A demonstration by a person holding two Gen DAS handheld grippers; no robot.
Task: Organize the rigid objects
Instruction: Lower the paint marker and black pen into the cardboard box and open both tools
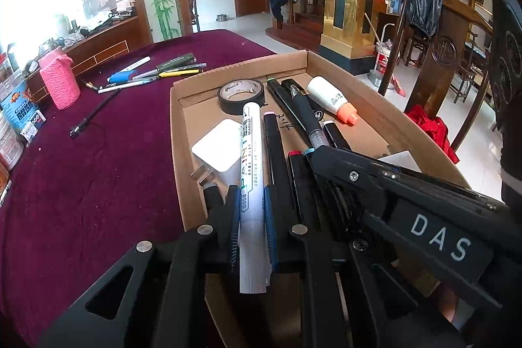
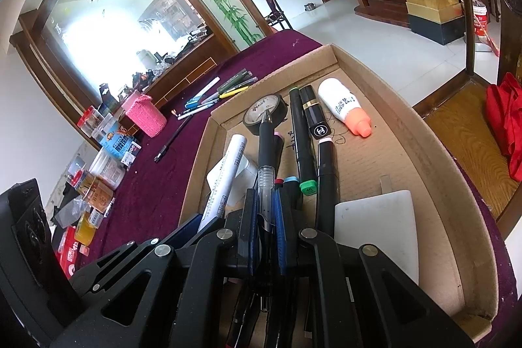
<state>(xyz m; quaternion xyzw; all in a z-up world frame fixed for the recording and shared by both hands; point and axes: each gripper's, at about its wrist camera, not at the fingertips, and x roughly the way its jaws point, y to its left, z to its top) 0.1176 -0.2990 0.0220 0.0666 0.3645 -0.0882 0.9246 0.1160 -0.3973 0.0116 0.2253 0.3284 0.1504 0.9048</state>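
Note:
A cardboard tray [image 1: 241, 62] [image 2: 385, 77] on the maroon table holds several markers, a black tape roll [image 1: 241, 95] [image 2: 266, 116], a white bottle with an orange cap [image 1: 332, 101] [image 2: 345, 106] and a white charger [image 1: 217, 147]. My left gripper [image 1: 251, 201] is shut on a white paint marker [image 1: 251, 152], held over the tray's near part. My right gripper [image 2: 265, 201] is shut on a black gel pen with a clear barrel [image 2: 267, 152], also above the tray. In the left wrist view the right gripper [image 1: 318, 152] reaches in from the right, holding the same pen [image 1: 305, 116].
More pens and markers [image 1: 153, 74] [image 2: 215, 93] lie loose on the maroon cloth beyond the tray. A pink knitted cup [image 1: 60, 80] [image 2: 145, 114] and several boxes and jars [image 2: 98, 172] stand along the left edge. A wooden chair with red fabric [image 2: 505, 116] stands at the right.

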